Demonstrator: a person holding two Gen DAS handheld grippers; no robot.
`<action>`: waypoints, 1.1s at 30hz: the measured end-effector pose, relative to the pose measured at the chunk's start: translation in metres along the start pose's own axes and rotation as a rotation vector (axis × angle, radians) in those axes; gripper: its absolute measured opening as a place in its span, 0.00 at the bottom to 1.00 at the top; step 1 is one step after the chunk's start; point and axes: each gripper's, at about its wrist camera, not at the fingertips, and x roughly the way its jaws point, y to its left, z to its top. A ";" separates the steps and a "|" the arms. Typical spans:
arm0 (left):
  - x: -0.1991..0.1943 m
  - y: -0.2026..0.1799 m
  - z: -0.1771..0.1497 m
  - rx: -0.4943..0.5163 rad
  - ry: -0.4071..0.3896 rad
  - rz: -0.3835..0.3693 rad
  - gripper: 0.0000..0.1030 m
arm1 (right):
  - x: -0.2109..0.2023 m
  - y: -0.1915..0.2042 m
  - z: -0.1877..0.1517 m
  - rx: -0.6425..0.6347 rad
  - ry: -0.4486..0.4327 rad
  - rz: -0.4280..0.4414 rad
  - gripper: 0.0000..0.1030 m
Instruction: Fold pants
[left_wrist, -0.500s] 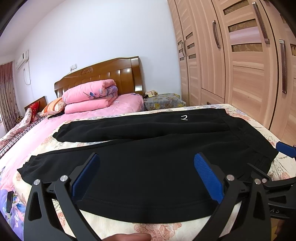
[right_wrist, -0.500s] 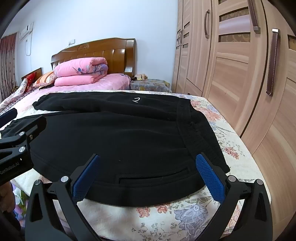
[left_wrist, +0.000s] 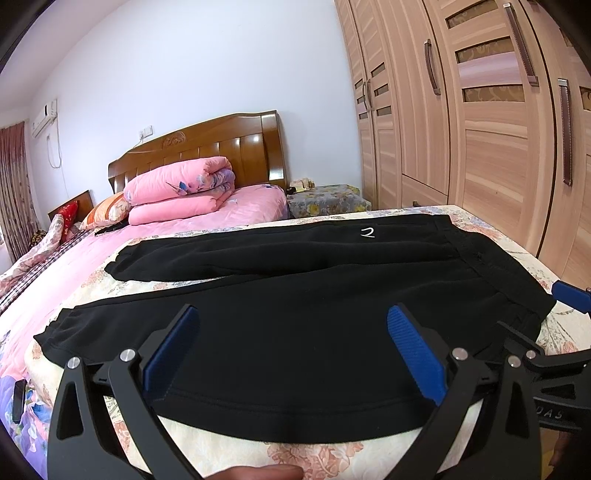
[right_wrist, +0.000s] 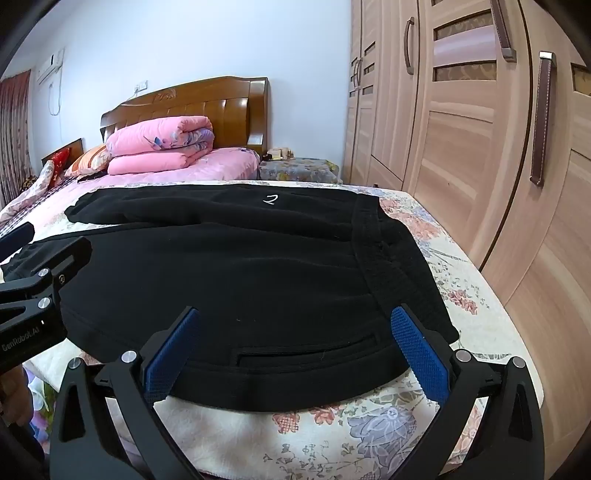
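Almost nothing changes. Left gripper (left_wrist: 291, 347) a touch lower toward the black pants (left_wrist: 295, 295), near hem sitting slightly higher in its view. Right gripper (right_wrist: 295, 347) likewise marginally closer to the waistband (right_wrist: 373, 254). Jaws on both equally wide.

A home bedroom: bed (left_wrist: 229, 221), wooden headboard (left_wrist: 207, 144), wardrobe (left_wrist: 480, 122).

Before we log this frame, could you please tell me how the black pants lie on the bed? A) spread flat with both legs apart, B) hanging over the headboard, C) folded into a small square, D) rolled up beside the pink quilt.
A: the black pants lie flat on the floral bed cover, their two legs separated by a gap, with both open grippers, left and right, short of the near edge.
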 end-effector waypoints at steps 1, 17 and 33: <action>0.000 0.000 0.000 -0.001 0.001 0.000 0.99 | 0.000 0.000 0.000 0.001 0.001 0.000 0.96; 0.000 0.000 0.001 0.000 0.002 0.000 0.99 | 0.002 -0.001 -0.002 0.004 0.004 0.001 0.96; 0.001 -0.001 0.002 0.000 0.004 -0.001 0.99 | 0.004 -0.001 -0.005 0.011 0.013 -0.001 0.96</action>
